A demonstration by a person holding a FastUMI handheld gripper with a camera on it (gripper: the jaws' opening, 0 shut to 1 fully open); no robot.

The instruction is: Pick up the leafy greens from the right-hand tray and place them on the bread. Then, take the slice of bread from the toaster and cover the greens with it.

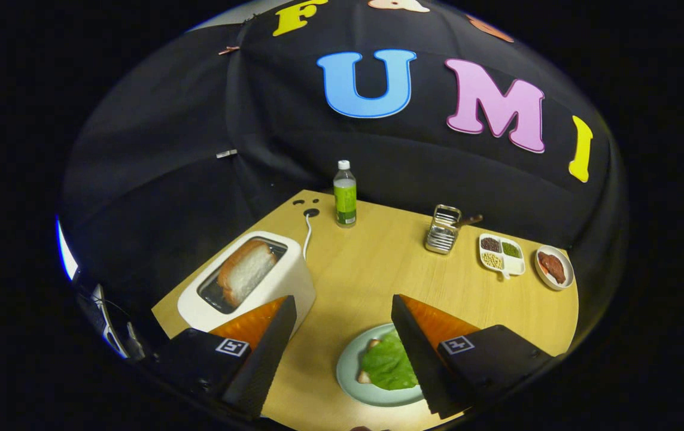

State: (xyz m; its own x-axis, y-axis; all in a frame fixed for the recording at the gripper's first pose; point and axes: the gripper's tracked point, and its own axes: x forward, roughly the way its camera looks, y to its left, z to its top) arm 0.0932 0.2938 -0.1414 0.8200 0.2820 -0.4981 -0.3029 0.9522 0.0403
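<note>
already on the plate (pixel 350 383): leafy greens (pixel 386 365), laid over a bread slice whose crust corners peek out at the leaf's edges; plate sits under and just ahead of the right finger. judged step: greens placed, second half of the task in hand.
- slice of bread (pixel 246 272): upright in the slot of the white toaster (pixel 276 284), just beyond the left finger.
- claw (pixel 342 311): released, fingers spread wide, nothing between them but bare tabletop (pixel 371 269). next move, by judgement: swing left over the slot, come down with a finger on each face of the slice, lift straight up.
- further back: green-labelled bottle (pixel 345 194), wire rack (pixel 442 230), divided dish of beans and seeds (pixel 501 254), small dish of reddish food (pixel 554 267).
- cable from toaster to a grommet hole.
- room: light wood tabletop, black cloth wall behind.
</note>
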